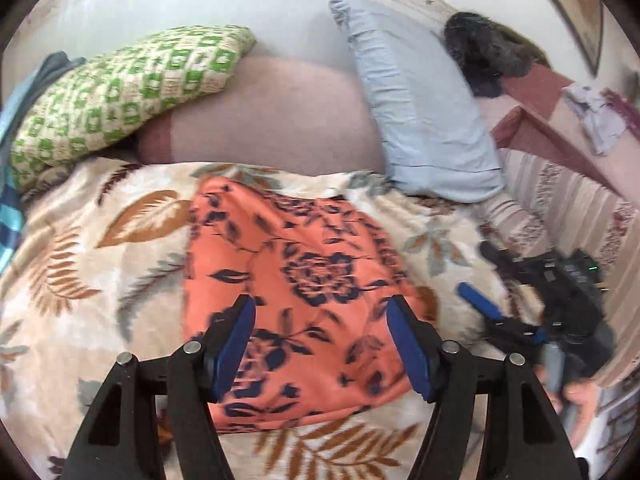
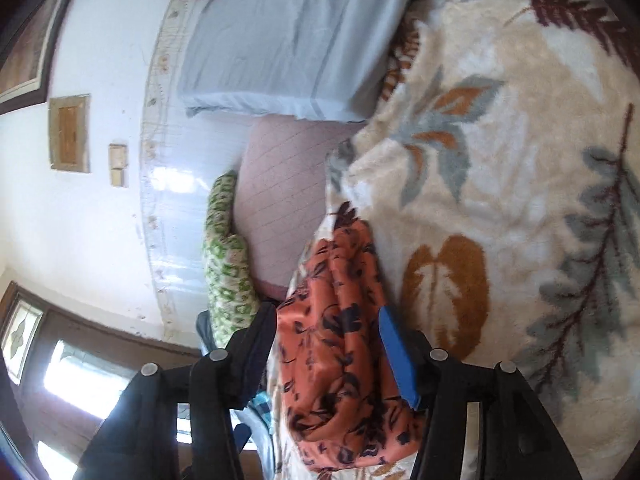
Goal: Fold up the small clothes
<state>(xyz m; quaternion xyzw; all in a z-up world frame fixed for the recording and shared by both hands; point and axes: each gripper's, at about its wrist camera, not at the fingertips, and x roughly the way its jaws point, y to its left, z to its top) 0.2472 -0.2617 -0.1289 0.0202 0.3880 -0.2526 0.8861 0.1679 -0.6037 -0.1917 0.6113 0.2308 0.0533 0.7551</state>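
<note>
Orange, thin and printed with dark navy flowers and leaves, the small garment [image 1: 304,280] lies on the leaf-patterned blanket [image 1: 100,240] that covers the bed, roughly in the middle, below the bare mattress [image 1: 272,120]. It looks light and limp, the kind of cloth that sags and slides over the plush pile, so it is best taken by a corner or along a hem or folded edge, never by the middle, where it would only bunch.

At the far left of the left wrist view a green-and-cream checked pillow [image 1: 120,92] leans at the head of the bed. Next comes the left gripper [image 1: 320,344], its jaws standing wide above the garment's near part, blue pads clear of the cloth and holding nothing. The garment here shows as a flat, roughly rectangular piece, apparently already doubled over, with a crease running across it. Further right a pale blue pillow [image 1: 420,112] lies on the mattress, and beyond it the right gripper [image 1: 500,316] appears, blurred, beside the garment's right edge.

In the right wrist view the right gripper [image 2: 328,352] has its jaws partly open astride the cloth; I cannot tell whether the pads touch it.
</note>
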